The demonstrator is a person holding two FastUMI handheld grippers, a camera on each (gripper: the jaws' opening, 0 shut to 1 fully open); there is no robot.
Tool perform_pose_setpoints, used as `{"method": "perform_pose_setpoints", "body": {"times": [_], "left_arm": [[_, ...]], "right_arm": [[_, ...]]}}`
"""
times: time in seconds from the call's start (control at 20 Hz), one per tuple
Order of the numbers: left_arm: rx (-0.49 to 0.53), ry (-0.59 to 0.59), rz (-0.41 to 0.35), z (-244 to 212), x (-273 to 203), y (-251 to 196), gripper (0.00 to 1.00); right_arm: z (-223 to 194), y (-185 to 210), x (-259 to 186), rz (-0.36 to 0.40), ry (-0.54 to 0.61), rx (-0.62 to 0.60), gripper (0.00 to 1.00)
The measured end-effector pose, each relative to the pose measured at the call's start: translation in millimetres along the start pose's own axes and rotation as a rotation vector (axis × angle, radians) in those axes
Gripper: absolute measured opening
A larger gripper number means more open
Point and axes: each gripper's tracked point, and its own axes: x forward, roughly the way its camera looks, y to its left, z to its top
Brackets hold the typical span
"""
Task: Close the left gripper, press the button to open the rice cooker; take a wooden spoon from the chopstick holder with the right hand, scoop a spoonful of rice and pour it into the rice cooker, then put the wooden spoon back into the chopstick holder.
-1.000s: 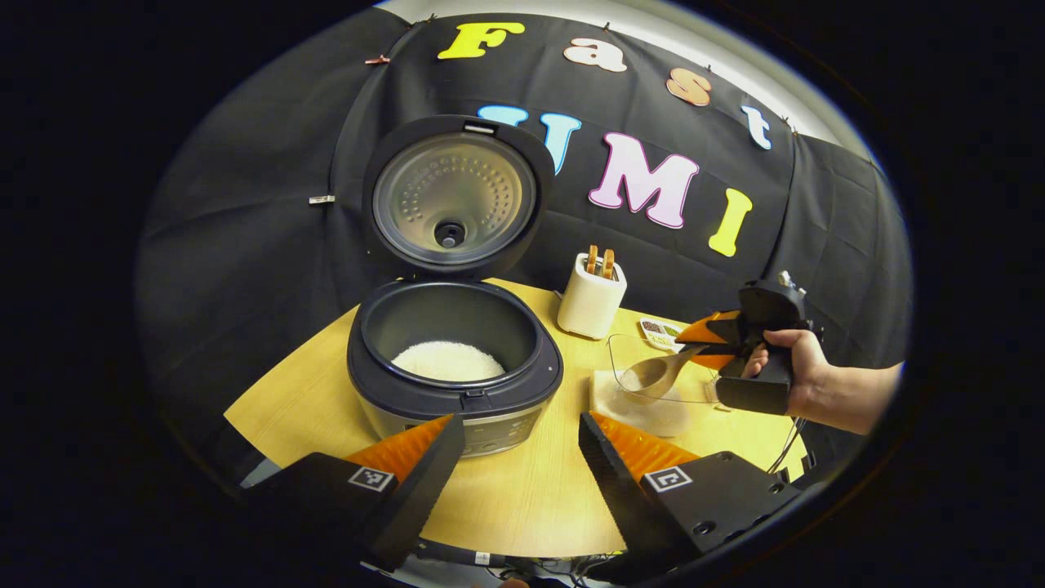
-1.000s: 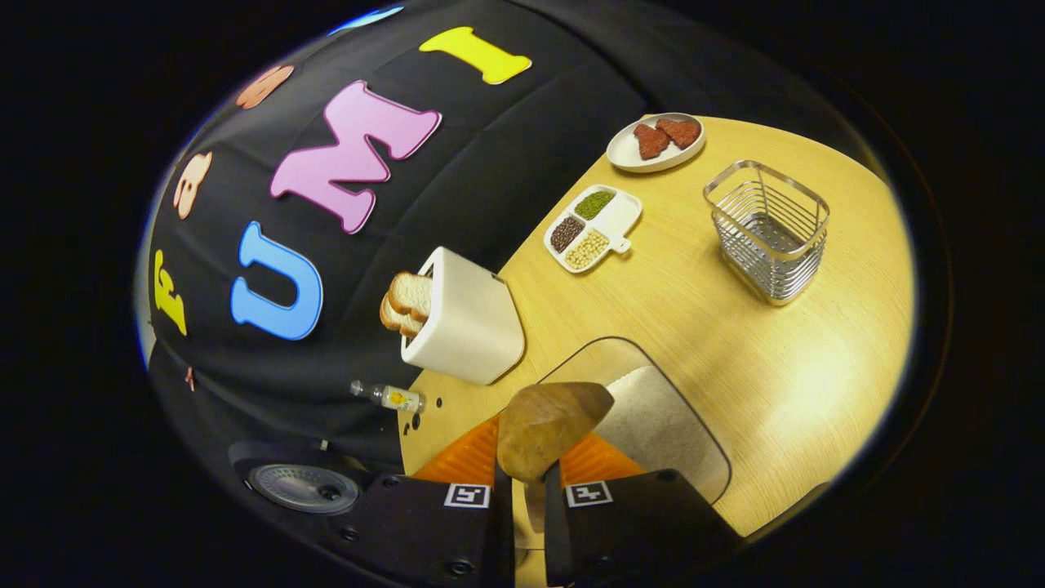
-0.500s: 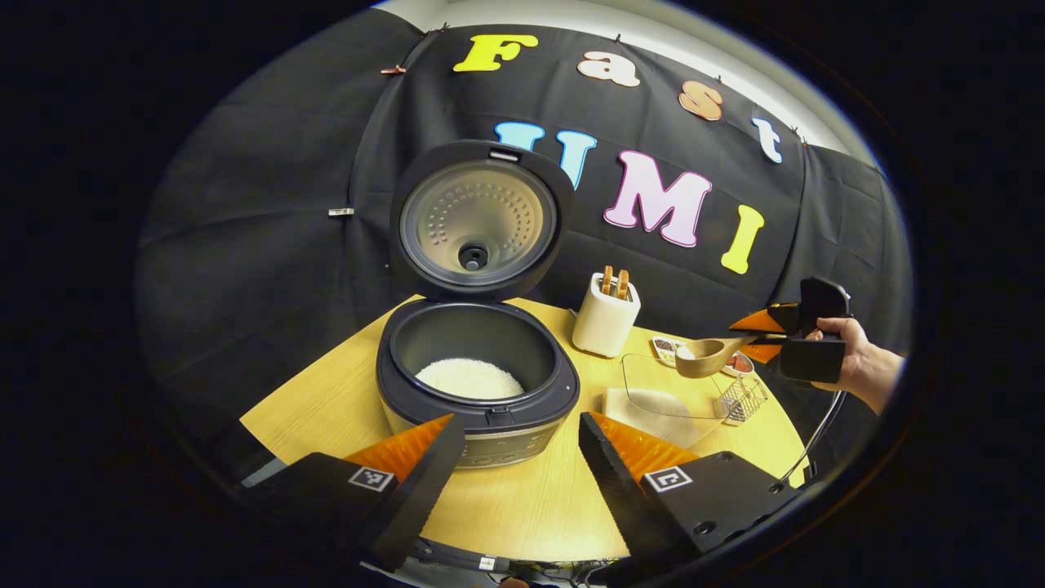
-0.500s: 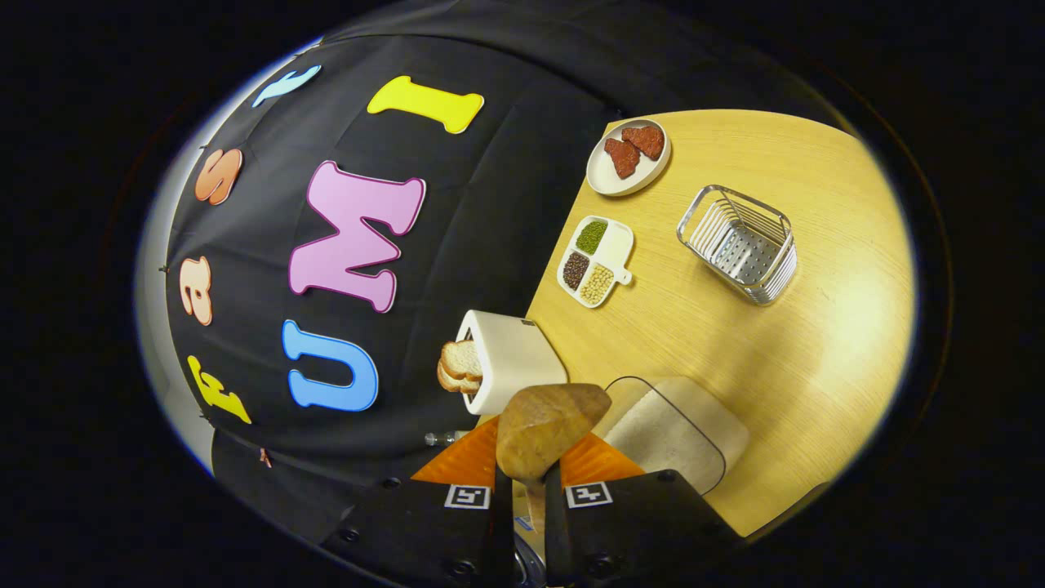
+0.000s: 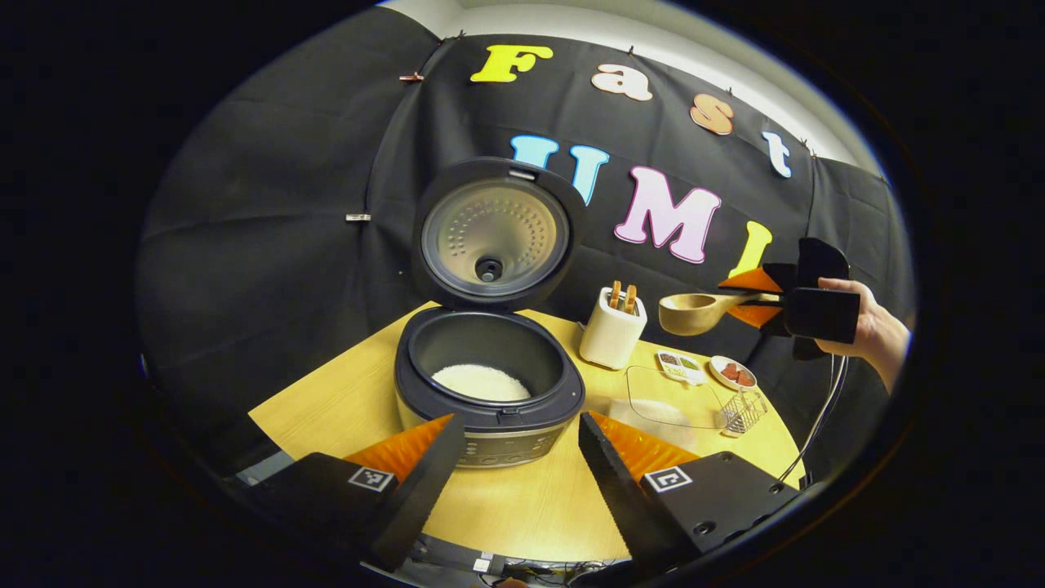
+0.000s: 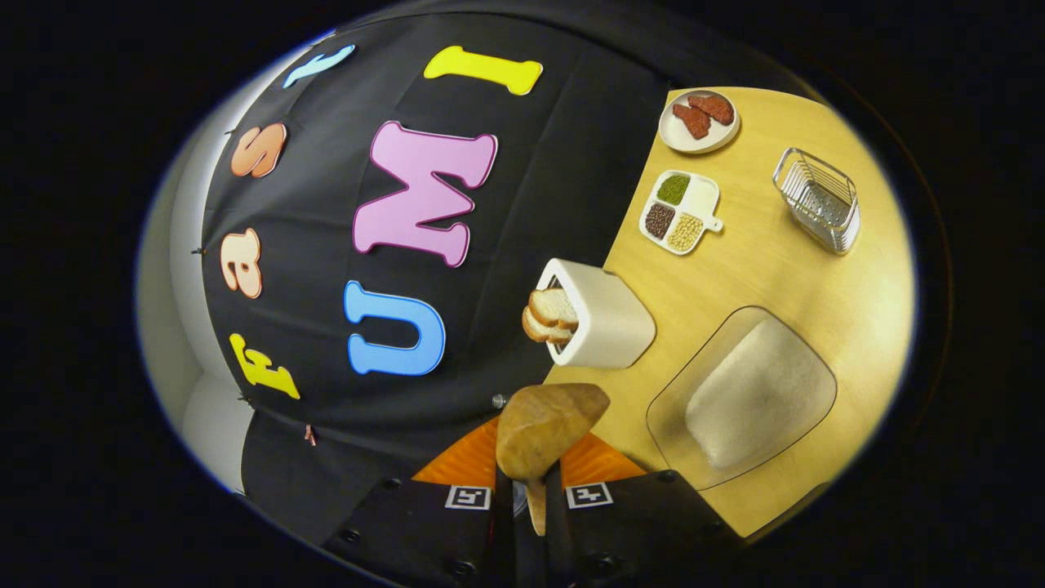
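The rice cooker point(image 5: 490, 408) stands open on the table, its lid point(image 5: 494, 237) upright, with white rice point(image 5: 478, 381) in the pot. My left gripper point(image 5: 514, 445) is open, in front of and above the cooker, holding nothing. My right gripper point(image 5: 744, 298), in a hand point(image 5: 873, 331), is shut on the handle of the wooden spoon point(image 5: 694, 313), held level in the air to the right of the cooker, above the clear rice container point(image 5: 665, 400). In the right gripper view the spoon's bowl point(image 6: 547, 429) sticks out of the gripper point(image 6: 529, 478); I cannot tell whether it holds rice.
A white toaster point(image 6: 600, 322) with bread slices stands beside the clear rice container point(image 6: 747, 396). Farther along the table are a divided tray of beans point(image 6: 679, 212), a small plate point(image 6: 700, 121) and a wire holder point(image 6: 819, 198). The black cloth wall is close behind.
My right gripper has lifted the spoon out of the rice container and raised it well above the table. The left gripper has drawn back a little from the cooker.
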Motion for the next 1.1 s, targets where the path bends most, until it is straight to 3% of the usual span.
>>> {"method": "perform_pose_setpoints", "body": {"times": [0.35, 0.6, 0.9, 1.1], "left_arm": [[-0.029, 0.0, 0.077, -5.7, -18.6, 32.7, 0.95], [-0.087, 0.008, 0.113, -8.9, -21.9, 46.1, 0.95], [-0.032, 0.032, 0.121, -11.7, -15.5, 58.4, 0.95], [-0.049, 0.041, 0.108, -13.7, -11.0, 58.3, 0.95]], "right_arm": [[-82.2, 28.9, 30.0, 0.036, 0.124, -0.109, 0.19], [-126.7, 47.4, 50.7, 0.089, 0.138, -0.386, 0.18], [-180.2, 77.2, 60.9, 0.211, 0.133, -0.824, 0.18], [-204.6, 76.2, 62.8, 0.264, 0.141, -0.97, 0.19]]}}
